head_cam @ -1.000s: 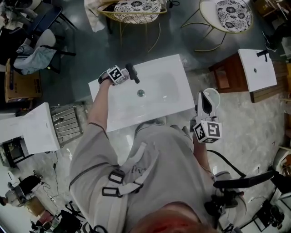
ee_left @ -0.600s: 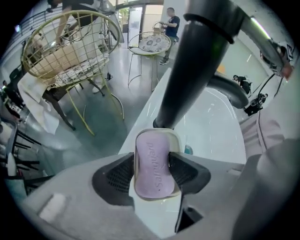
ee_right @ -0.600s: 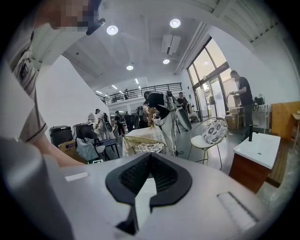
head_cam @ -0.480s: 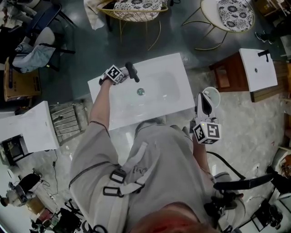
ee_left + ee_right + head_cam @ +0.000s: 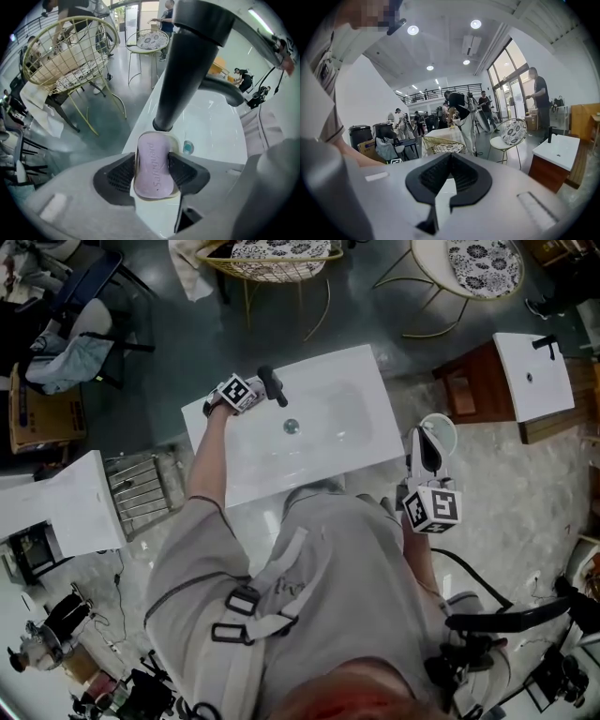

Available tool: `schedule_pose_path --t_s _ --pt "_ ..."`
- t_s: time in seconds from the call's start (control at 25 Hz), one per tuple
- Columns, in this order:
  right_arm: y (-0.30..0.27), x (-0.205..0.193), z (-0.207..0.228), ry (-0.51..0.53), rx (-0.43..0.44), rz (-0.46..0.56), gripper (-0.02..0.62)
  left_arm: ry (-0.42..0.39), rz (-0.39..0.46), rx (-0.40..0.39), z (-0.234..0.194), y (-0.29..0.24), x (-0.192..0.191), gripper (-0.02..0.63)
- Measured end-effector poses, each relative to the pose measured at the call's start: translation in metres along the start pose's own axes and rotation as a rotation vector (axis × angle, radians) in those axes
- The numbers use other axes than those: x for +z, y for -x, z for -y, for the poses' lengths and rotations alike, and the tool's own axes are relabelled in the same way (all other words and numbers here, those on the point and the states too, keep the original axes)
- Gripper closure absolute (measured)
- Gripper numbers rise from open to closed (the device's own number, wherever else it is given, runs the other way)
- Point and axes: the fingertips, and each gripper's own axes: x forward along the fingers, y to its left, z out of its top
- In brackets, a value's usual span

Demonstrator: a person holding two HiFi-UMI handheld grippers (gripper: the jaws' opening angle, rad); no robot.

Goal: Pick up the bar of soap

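Observation:
A pale lilac bar of soap (image 5: pixel 152 164) lies in a shallow dish on the white sink's ledge (image 5: pixel 140 131), right at the foot of the dark faucet (image 5: pixel 187 61). My left gripper (image 5: pixel 152 172) points steeply down over it. Its jaws have just been closing, and both black pads (image 5: pixel 121 174) now press the soap's long sides. In the head view the left gripper (image 5: pixel 242 392) sits at the sink's back left, beside the faucet (image 5: pixel 272 385), and the soap is hidden. My right gripper (image 5: pixel 427 454) hangs shut and empty off the sink's right edge, its jaw tips (image 5: pixel 450 159) meeting.
The sink basin (image 5: pixel 328 442) has a drain (image 5: pixel 291 426) in the middle. A wire chair (image 5: pixel 272 263) and a round cushioned chair (image 5: pixel 478 263) stand beyond it. A second sink on a wooden cabinet (image 5: pixel 530 381) is at right, a white cabinet (image 5: pixel 66 507) and wire rack (image 5: pixel 141 488) at left.
The left gripper stays at the faucet's foot with barely a shift. The right gripper keeps still beside the sink.

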Motion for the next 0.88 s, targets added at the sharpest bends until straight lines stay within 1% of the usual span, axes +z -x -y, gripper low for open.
schedule_pose_path --t_s 0.08,0.12,0.24,0.28,0.32,0.44,0.48,0.56,0.6,0.64,0.8,0.88 --pt "-0.002 0.0 -0.003 0.001 0.009 -0.001 0.594 -0.031 -0.06 0.059 -0.005 0.004 -0.009 0.391" --pt "-0.002 0.0 -0.004 0.002 0.012 -0.002 0.594 -0.053 -0.073 0.082 -0.005 0.005 -0.01 0.391" --pt "-0.003 0.001 -0.005 0.002 0.014 -0.002 0.594 -0.11 -0.054 0.144 -0.002 0.006 -0.005 0.41" --pt "-0.003 0.002 -0.004 0.002 0.013 -0.001 0.594 -0.113 -0.042 0.161 -0.002 0.008 -0.004 0.438" --pt "-0.004 0.002 -0.004 0.002 0.012 -0.002 0.592 -0.105 -0.031 0.168 -0.001 0.008 -0.005 0.441" --pt "-0.006 -0.002 -0.003 -0.006 0.012 -0.013 0.594 -0.056 0.023 0.151 -0.004 0.009 -0.004 0.44" --pt "-0.006 -0.004 -0.003 -0.01 0.014 -0.018 0.592 -0.036 0.035 0.126 -0.004 0.007 -0.004 0.435" --pt "-0.007 -0.005 -0.006 -0.014 0.023 -0.023 0.594 0.006 0.032 0.041 0.005 -0.001 -0.007 0.423" --pt "-0.008 -0.005 -0.008 -0.013 0.027 -0.023 0.594 0.016 0.027 0.006 0.009 -0.004 -0.007 0.42" --pt "-0.009 -0.005 -0.01 -0.013 0.031 -0.022 0.594 0.017 0.025 -0.01 0.011 -0.005 -0.006 0.419" --pt "-0.011 -0.005 -0.017 -0.007 0.038 -0.02 0.594 0.017 0.048 0.015 0.008 -0.006 0.004 0.42" --pt "-0.01 -0.006 -0.017 -0.01 0.038 -0.02 0.594 0.041 0.069 0.009 0.008 -0.008 0.008 0.42"
